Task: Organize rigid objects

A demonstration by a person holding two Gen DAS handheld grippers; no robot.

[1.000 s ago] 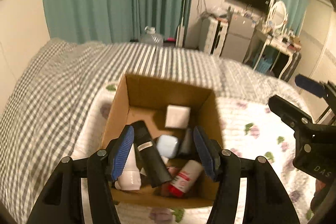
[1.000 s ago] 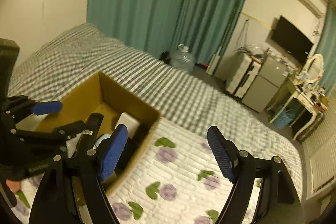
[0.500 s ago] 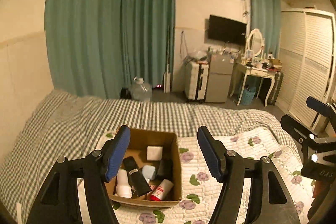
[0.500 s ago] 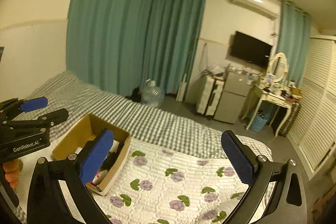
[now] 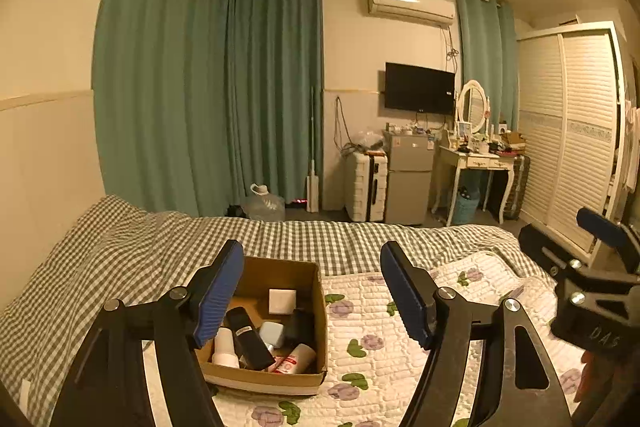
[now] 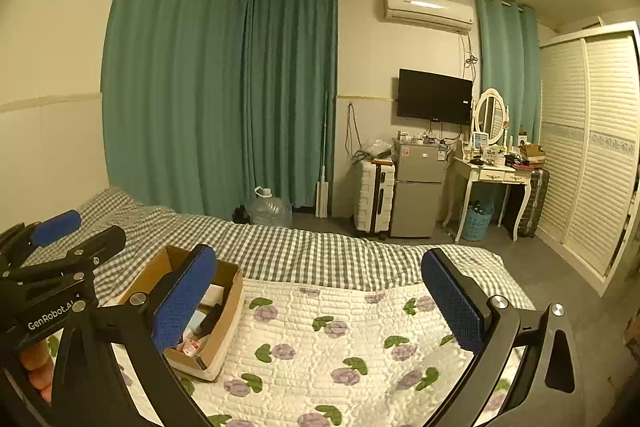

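Note:
An open cardboard box (image 5: 308, 279) sits on the bed and holds several rigid items: a white square block (image 5: 282, 301), a black remote-like bar (image 5: 248, 337), a white bottle (image 5: 225, 347), a pale blue case (image 5: 273, 333) and a red-and-white tube (image 5: 294, 359). My left gripper (image 5: 312, 291) is open and empty, raised above and behind the box. My right gripper (image 6: 320, 299) is open and empty, right of the box (image 6: 228, 323). Each gripper shows at the edge of the other's view.
The box rests on a white floral quilt (image 6: 340, 339) over a grey checked sheet (image 6: 304, 251). Green curtains (image 5: 208, 91), a water jug (image 5: 264, 205), a suitcase (image 5: 366, 185), a small fridge (image 5: 408, 179), a dressing table (image 5: 476, 163) and a louvred wardrobe (image 5: 572, 131) line the room.
Both grippers have pulled up and back from the box, so the view has tilted from the box interior up to the whole room. Both stay open and empty.

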